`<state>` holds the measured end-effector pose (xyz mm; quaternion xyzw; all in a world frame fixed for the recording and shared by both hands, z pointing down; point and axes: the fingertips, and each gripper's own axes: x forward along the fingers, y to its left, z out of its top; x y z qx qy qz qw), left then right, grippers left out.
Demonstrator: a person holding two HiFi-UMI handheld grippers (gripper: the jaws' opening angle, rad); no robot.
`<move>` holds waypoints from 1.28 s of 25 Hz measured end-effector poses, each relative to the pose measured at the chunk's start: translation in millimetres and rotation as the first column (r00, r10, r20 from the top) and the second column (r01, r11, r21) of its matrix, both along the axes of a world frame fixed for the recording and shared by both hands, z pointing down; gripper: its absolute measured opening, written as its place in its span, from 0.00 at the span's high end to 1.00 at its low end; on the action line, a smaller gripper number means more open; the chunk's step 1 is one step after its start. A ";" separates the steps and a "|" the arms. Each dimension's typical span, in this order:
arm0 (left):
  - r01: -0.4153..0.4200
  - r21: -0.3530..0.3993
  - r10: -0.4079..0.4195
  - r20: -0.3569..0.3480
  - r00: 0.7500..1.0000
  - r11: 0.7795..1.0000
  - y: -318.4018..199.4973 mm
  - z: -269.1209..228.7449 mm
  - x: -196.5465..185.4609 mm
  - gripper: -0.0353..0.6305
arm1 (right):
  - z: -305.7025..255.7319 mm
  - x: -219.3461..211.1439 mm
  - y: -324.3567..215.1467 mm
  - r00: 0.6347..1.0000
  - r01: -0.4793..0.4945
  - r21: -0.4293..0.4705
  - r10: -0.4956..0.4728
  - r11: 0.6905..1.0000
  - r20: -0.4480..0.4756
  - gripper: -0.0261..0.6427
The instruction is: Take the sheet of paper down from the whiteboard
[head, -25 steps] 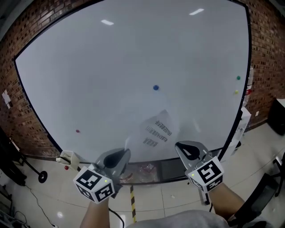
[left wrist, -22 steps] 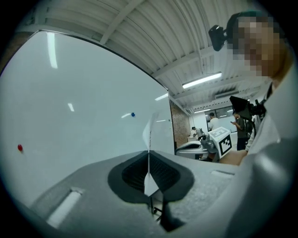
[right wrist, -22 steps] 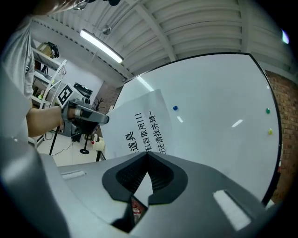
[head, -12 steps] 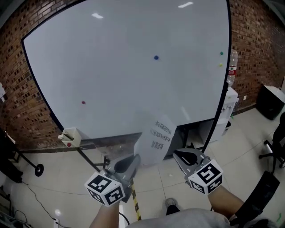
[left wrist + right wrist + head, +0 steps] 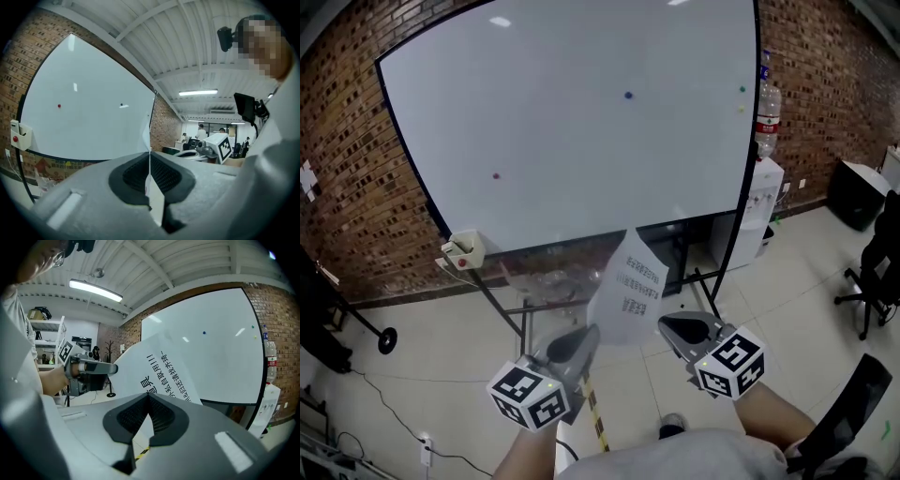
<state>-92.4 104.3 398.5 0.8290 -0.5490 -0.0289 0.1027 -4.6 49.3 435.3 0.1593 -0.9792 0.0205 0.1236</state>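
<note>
The left claw [image 5: 587, 335] is pressed shut on the lower left edge of the sheet of paper [image 5: 628, 291]. In the left gripper view the sheet runs edge-on between its pads. The right claw [image 5: 666, 325] pinches the lower right corner, and the printed side faces the right gripper view.

The sheet is off the whiteboard [image 5: 572, 122]. It hangs in the air in front of the whiteboard's bottom edge, its top corner just overlapping that edge in the head view. A second ago it lay low on the whiteboard's face, with both claws close under the bottom edge. Since then both claws and the sheet have drawn back from the whiteboard and sunk below it, the grip unchanged.

The whiteboard now looks smaller than it did, and its stand and the tiled floor [image 5: 431, 375] beneath it have come into sight.

A blue magnet [image 5: 627, 95] sits near the whiteboard's middle and a red one [image 5: 496, 175] to its lower left. A small white box [image 5: 464, 251] hangs at the whiteboard's lower left corner. A brick wall [image 5: 347, 159] stands behind the whiteboard.
</note>
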 end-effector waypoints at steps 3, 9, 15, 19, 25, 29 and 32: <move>0.011 -0.002 -0.011 0.010 1.000 1.000 20.3 -6.3 8.7 0.94 | -8.7 9.4 19.3 1.000 -0.002 0.016 0.003 1.000 -0.011 0.96; 0.027 -0.001 -0.027 0.019 0.999 1.000 54.4 -7.7 37.6 0.94 | -15.8 35.9 50.7 1.000 0.007 0.004 -0.007 1.000 0.016 0.96; 0.041 -0.009 -0.041 0.009 0.999 0.999 88.5 0.7 79.8 0.94 | -9.5 82.6 84.7 1.000 0.008 -0.003 -0.008 1.000 0.011 0.96; 0.048 -0.007 -0.048 0.028 0.998 0.999 113.4 0.4 111.2 0.94 | -10.3 117.1 105.9 1.000 -0.002 -0.005 0.002 1.000 0.022 0.96; 0.036 0.001 -0.036 0.060 0.998 0.999 144.5 -8.6 152.6 0.94 | -17.0 149.2 133.1 0.999 0.012 -0.009 -0.012 1.000 0.049 0.96; 0.035 0.004 -0.035 0.069 0.997 0.999 155.0 -12.6 165.3 0.94 | -18.7 156.8 145.1 0.999 0.028 -0.004 -0.028 1.000 0.047 0.96; 0.032 0.005 -0.032 0.070 0.997 0.999 160.5 -14.9 167.0 0.94 | -20.8 156.6 152.1 0.998 0.034 -0.001 -0.034 0.999 0.044 0.96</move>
